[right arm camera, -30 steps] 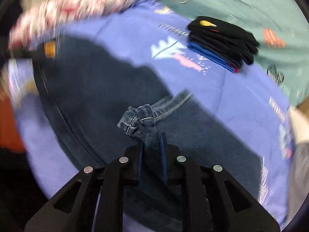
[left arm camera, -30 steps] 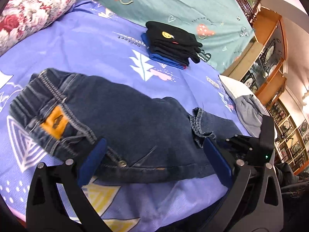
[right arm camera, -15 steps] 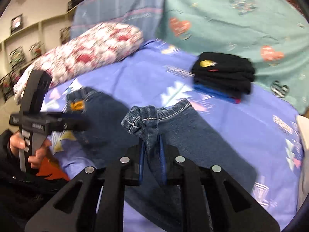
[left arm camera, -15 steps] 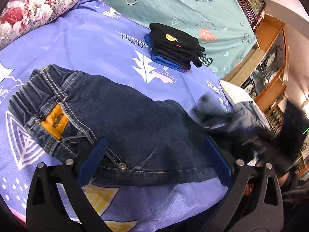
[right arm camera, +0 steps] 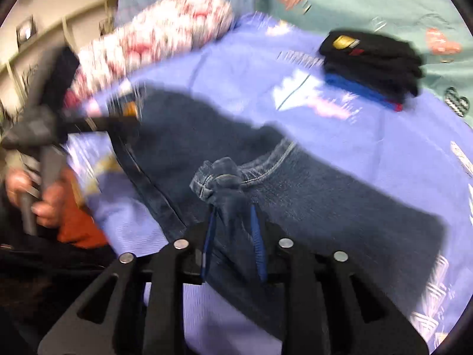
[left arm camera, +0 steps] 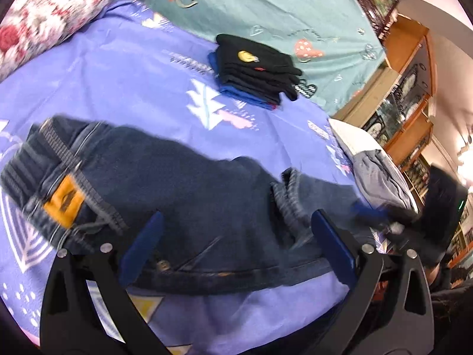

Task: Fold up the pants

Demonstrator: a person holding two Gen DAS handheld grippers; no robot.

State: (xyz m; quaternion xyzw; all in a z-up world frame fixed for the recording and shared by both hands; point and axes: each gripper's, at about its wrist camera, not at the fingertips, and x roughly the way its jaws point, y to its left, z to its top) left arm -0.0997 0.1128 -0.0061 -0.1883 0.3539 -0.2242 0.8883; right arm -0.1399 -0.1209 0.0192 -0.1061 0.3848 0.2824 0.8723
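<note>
Dark blue jeans (left arm camera: 183,189) lie across the purple bedsheet, waistband with an orange patch (left arm camera: 63,201) at the left. My left gripper (left arm camera: 233,242) is open above the jeans' near edge, holding nothing. My right gripper (right arm camera: 233,230) is shut on the bunched leg hem (right arm camera: 218,177) and holds it over the middle of the jeans (right arm camera: 325,195). The right gripper shows blurred at the right of the left wrist view (left arm camera: 369,210). The left gripper shows blurred at the left of the right wrist view (right arm camera: 97,118).
A stack of folded black and blue clothes (left arm camera: 254,71) sits at the far side of the bed. A floral pillow (left arm camera: 44,14) lies at the far left. Grey clothes (left arm camera: 375,174) lie at the right. Wooden shelves (left arm camera: 411,88) stand beyond the bed.
My right gripper has come back down toward the jeans with the leg hem in it. My left gripper has shifted slightly nearer the jeans and stays open.
</note>
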